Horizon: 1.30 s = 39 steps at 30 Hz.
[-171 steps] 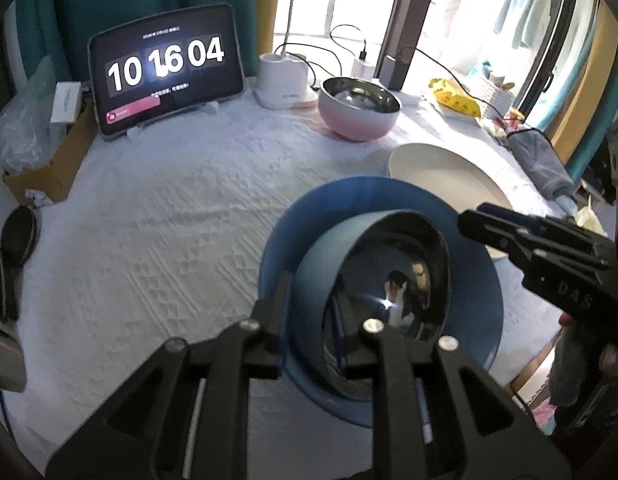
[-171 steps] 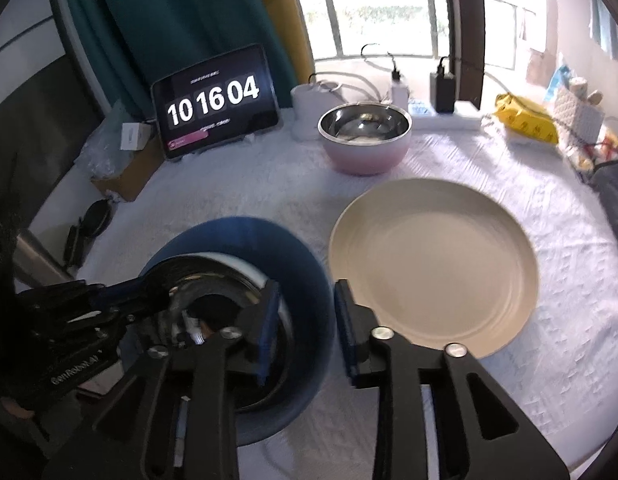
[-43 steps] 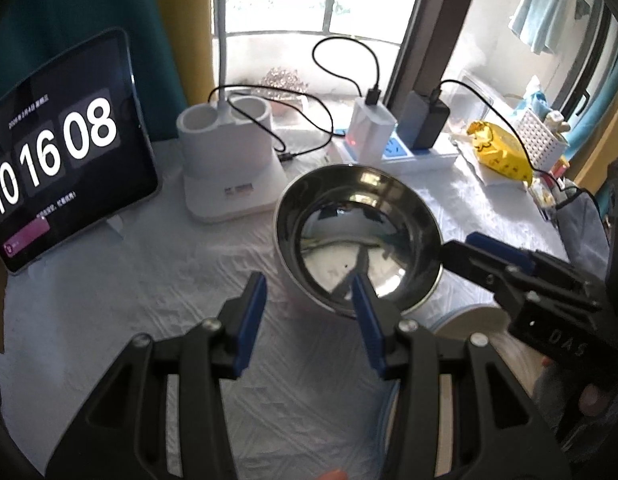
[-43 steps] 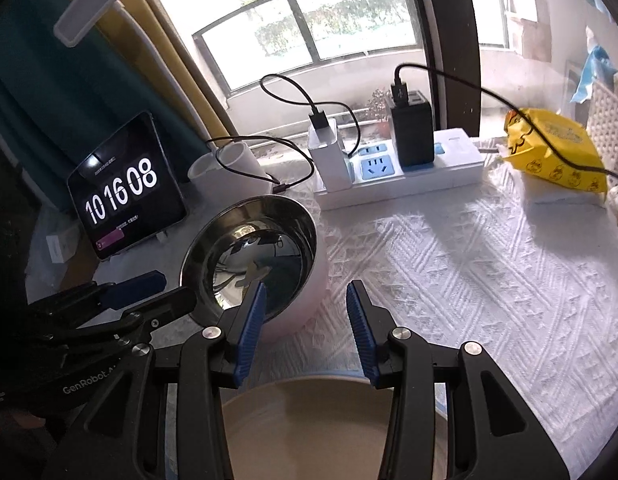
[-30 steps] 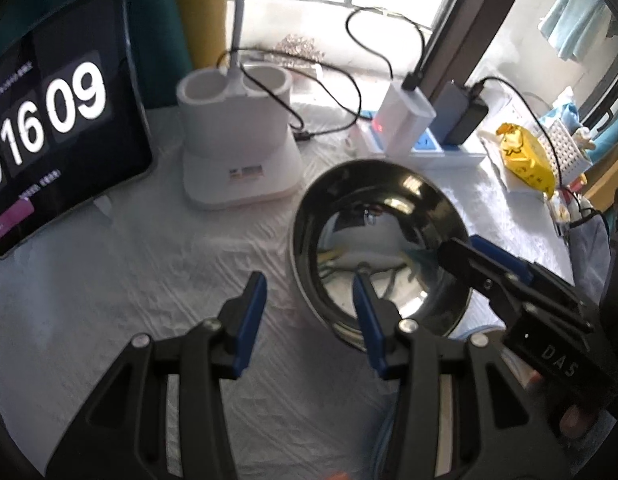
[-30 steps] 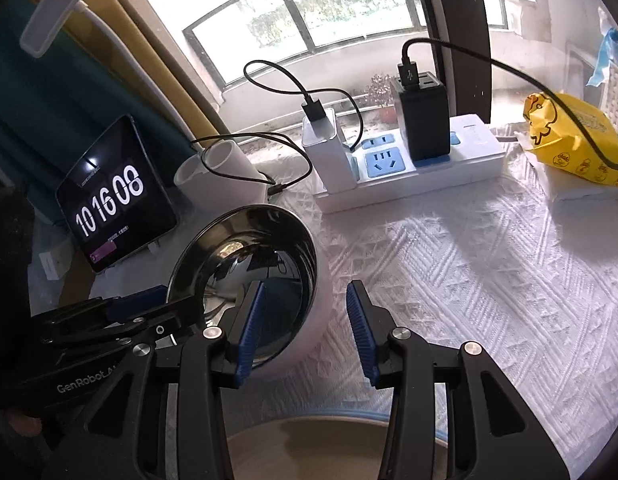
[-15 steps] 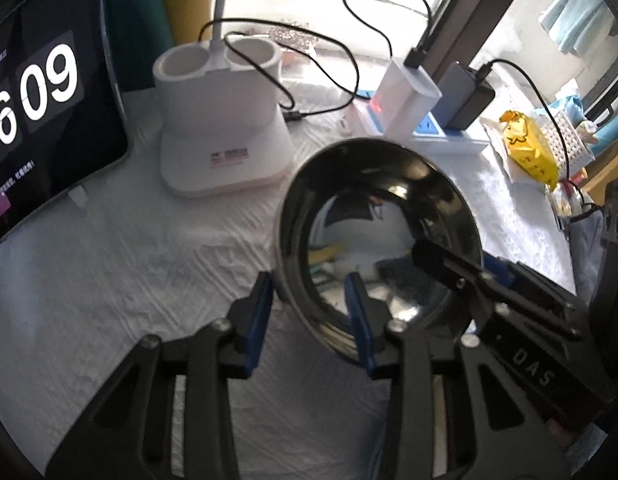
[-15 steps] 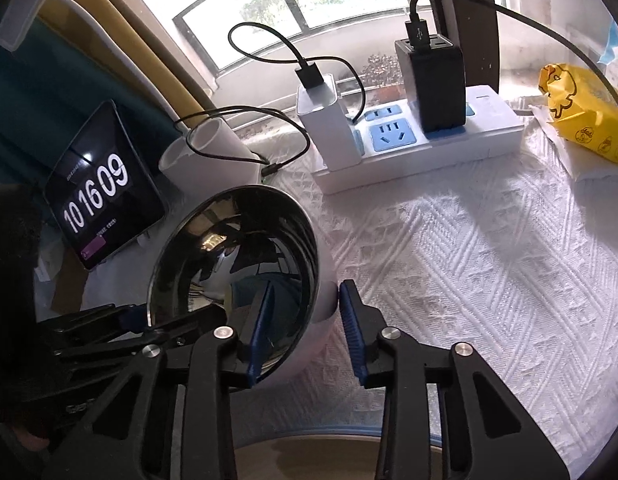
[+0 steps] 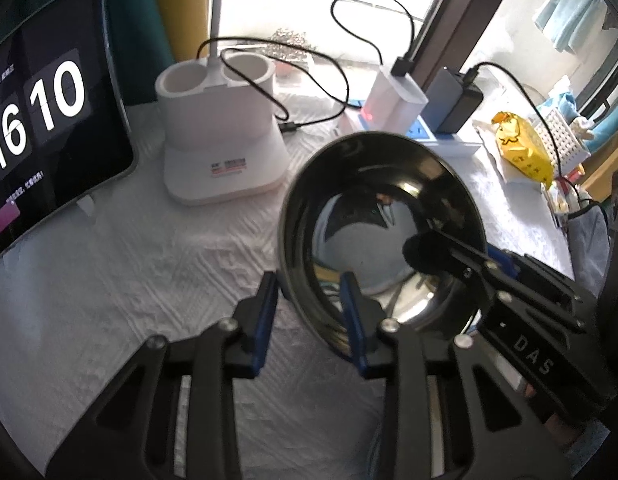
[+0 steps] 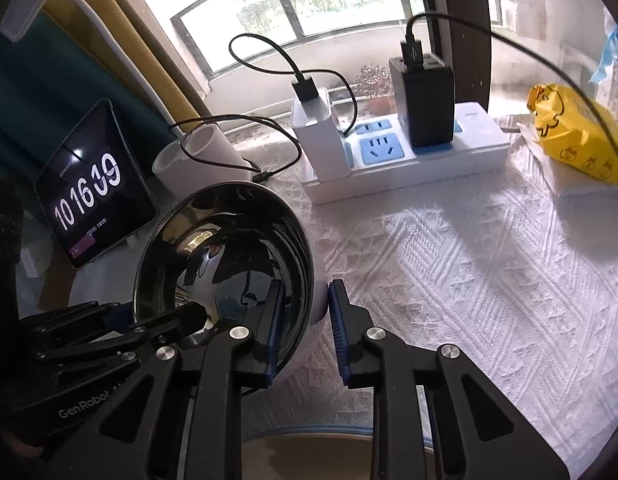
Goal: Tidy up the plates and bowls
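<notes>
I'm clamping the steel bowl (image 9: 373, 224) from both sides: my left hand-held gripper (image 9: 309, 312) is straddling its near-left rim, one blue pad outside the wall and one inside, and its jaws have just been closing with the rim between them, so I'm reading that as a grip. My right hand-held gripper (image 10: 305, 312) is doing the same on the opposite rim, inner pad in the mirror-bright basin, outer pad against the pale pink outer wall, jaws likewise just closing on it. The bowl is near the back of the white-clothed worktop (image 10: 489, 280), just in front of the white lamp base (image 9: 221, 132) and beside the power strip (image 10: 409, 160); it looks tilted, though I can't tell whether it's off the cloth.

So the step in hand, as I judge it, is picking up this bowl. The next move is calling for a level, matched lift with both hands, then carrying it back toward the cream plate (image 10: 341, 456) peeping in at the bottom of the right view, a thin blue rim showing around it. The polished steel may slip if my two hands are pulling unevenly.

Counting: one steel bowl, one cream plate partly seen, two hand-held grippers, one clock tablet (image 10: 93, 188), one lamp base, one power strip carrying two chargers, one yellow packet (image 10: 569, 136)
</notes>
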{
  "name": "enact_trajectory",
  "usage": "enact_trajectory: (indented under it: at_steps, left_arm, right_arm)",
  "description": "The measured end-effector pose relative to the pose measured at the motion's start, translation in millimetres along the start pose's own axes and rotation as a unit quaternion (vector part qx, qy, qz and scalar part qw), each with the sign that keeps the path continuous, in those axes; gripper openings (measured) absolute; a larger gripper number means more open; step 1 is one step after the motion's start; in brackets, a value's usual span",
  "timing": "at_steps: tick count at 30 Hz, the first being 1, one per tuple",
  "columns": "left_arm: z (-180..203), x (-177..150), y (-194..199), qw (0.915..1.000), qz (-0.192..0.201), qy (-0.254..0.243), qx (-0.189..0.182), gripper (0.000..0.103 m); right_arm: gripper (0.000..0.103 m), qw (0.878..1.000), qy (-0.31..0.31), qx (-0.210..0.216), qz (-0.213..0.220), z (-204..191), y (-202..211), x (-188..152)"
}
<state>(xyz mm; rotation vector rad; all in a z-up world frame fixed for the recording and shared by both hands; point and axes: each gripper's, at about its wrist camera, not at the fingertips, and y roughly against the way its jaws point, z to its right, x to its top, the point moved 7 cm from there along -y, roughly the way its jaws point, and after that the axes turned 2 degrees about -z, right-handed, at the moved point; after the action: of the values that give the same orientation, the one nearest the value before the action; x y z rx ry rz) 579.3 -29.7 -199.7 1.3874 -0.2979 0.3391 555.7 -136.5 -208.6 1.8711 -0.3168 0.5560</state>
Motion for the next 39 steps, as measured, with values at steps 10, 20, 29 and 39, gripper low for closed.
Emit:
enact_trajectory:
  at_steps: [10,20,29,39]
  left_arm:
    - [1.0,-4.7,21.6,0.9999,0.014,-0.007,-0.004,0.032]
    - [1.0,-17.6,50.8,0.9995,0.028,-0.009,-0.009,0.032]
    - [7.2,-31.0,74.7,0.9990,0.041,-0.012,-0.014,0.032]
    - [11.4,-49.0,94.2,0.9985,0.051,-0.013,-0.017,0.032]
  right_arm:
    - [0.024,1.000,0.005,-0.003,0.015,-2.1,16.1,1.9]
    - [0.024,0.999,0.016,-0.009,0.029,-14.6,42.7,-3.0]
    - [0.024,0.999,0.024,-0.013,0.045,-25.6,71.4,-13.4]
    - [0.024,0.998,0.030,-0.017,0.054,-37.3,96.4,-27.6]
